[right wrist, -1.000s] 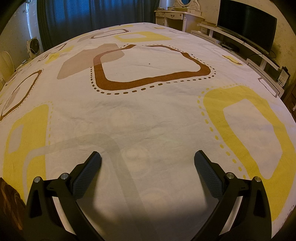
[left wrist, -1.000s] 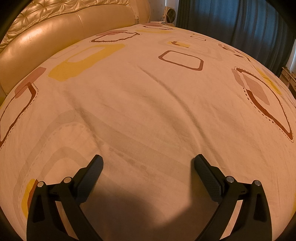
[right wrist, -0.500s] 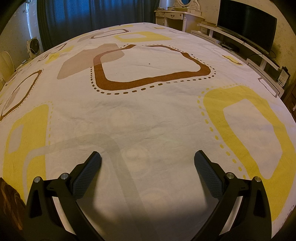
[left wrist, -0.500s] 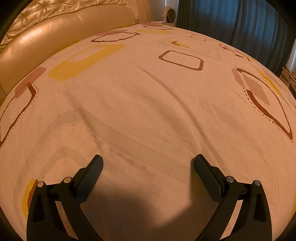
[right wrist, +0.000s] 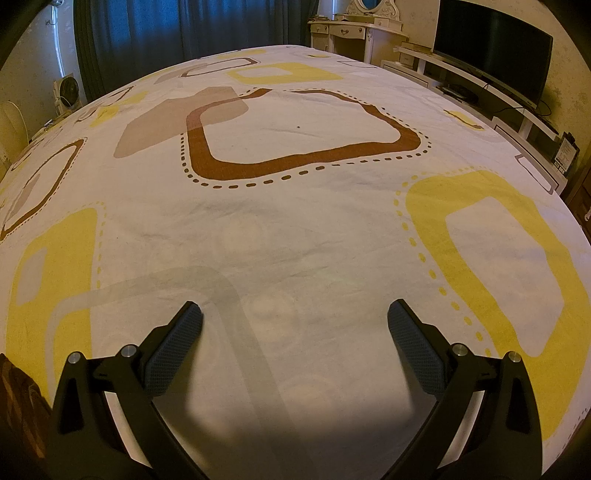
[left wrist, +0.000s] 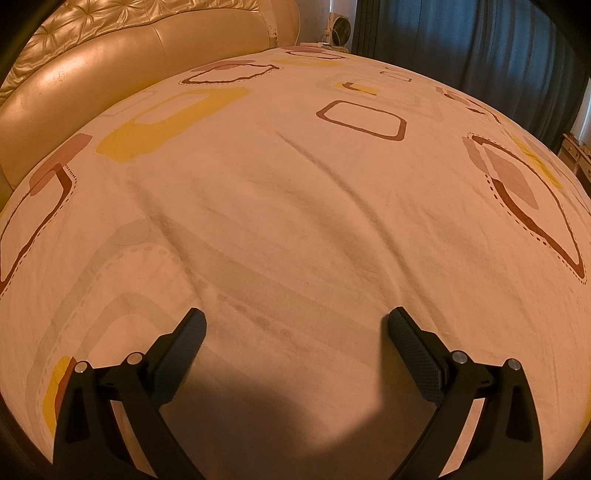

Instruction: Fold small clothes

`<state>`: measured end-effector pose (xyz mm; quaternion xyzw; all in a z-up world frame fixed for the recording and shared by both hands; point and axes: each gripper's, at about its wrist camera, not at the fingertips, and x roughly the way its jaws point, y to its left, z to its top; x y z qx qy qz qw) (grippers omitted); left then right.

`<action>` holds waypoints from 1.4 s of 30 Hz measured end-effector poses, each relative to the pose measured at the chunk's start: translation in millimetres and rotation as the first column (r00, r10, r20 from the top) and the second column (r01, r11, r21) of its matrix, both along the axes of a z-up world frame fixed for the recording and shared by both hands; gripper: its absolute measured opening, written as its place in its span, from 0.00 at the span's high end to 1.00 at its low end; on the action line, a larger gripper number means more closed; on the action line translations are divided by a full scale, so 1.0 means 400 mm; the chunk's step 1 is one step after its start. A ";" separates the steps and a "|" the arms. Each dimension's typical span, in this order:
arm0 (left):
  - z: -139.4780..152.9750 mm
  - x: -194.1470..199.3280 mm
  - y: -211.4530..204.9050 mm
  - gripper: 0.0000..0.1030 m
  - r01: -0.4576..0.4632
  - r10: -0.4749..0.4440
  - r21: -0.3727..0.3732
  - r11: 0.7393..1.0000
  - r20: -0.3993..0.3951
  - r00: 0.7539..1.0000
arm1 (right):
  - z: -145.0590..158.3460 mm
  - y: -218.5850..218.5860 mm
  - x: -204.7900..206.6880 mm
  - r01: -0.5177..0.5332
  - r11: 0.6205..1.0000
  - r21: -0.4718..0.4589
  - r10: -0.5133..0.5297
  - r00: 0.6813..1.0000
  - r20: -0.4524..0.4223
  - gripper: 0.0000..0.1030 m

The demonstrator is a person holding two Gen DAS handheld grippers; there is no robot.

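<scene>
The bed [left wrist: 295,221], backed by a padded golden headboard [left wrist: 110,66], is spread with a lightly creased pale sheet [right wrist: 295,236] printed with rounded squares in brown, yellow, beige and grey, and a dark brown patterned cloth [right wrist: 18,398] lies at its near left edge.

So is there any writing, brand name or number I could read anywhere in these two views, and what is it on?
None can be read.
The small card standing by the TV shelf: it bears marks, too small and blurred to read.
The bed sheet: only printed shapes, no words.
The television and both fans: no legible brand.
</scene>
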<state>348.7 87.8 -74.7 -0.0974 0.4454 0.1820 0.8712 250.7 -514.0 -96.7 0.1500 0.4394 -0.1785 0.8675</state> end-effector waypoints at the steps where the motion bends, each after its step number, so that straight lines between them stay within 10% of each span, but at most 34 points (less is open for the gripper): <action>1: 0.000 0.000 0.000 0.05 0.000 0.000 0.000 1.000 0.000 1.000 | 0.000 0.000 0.000 0.000 1.000 0.000 0.000 1.000 0.000 0.02; 20: 0.011 0.055 0.044 0.04 0.055 -0.055 -0.009 0.998 0.000 0.998 | 0.005 0.034 0.033 0.015 0.993 -0.113 -0.021 0.998 -0.052 0.02; 27: 0.131 0.039 0.087 0.04 -0.034 -0.033 0.380 0.924 0.168 0.985 | 0.011 -0.019 0.108 0.013 1.000 -0.001 -0.013 0.993 -0.114 0.02; 35: 0.254 -0.179 0.117 0.04 0.011 -0.138 0.456 0.890 0.247 0.959 | 0.043 -0.098 0.160 -0.184 0.982 -0.050 0.181 0.982 -0.056 0.02; 38: 0.268 -0.265 0.091 0.04 0.090 -0.195 0.427 0.900 0.211 0.958 | 0.174 -0.138 0.113 0.085 0.966 -0.245 -0.058 0.992 0.113 0.02; 42: 0.266 -0.360 0.051 0.04 0.108 -0.174 0.348 0.931 0.164 0.971 | 0.391 -0.089 -0.055 0.346 0.892 -0.291 -0.155 0.839 0.522 0.02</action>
